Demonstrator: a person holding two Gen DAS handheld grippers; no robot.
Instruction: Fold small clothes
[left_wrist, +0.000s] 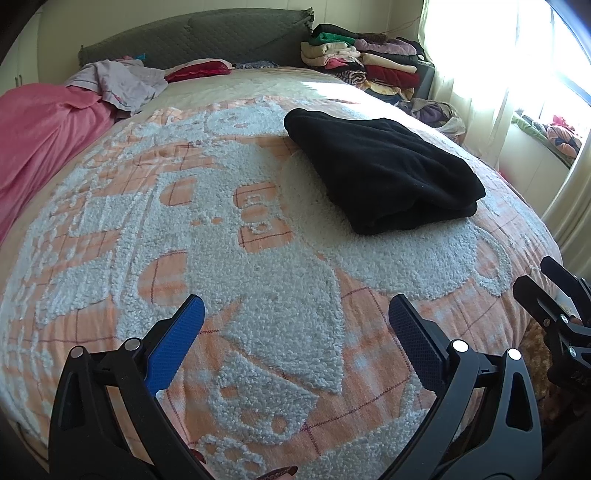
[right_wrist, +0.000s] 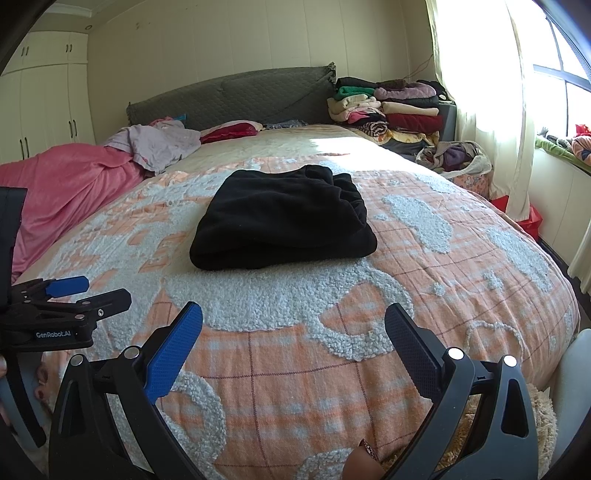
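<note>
A black fleece garment lies folded into a thick rectangle on the orange and white bedspread. It also shows in the right wrist view, straight ahead. My left gripper is open and empty, held above the bedspread near the bed's front, with the garment ahead and to the right. My right gripper is open and empty, short of the garment. Each gripper shows in the other's view: the right one at the right edge, the left one at the left edge.
A pink blanket and a lilac garment lie at the bed's far left. A pile of folded clothes stands at the far right by the headboard. A curtain and window are on the right.
</note>
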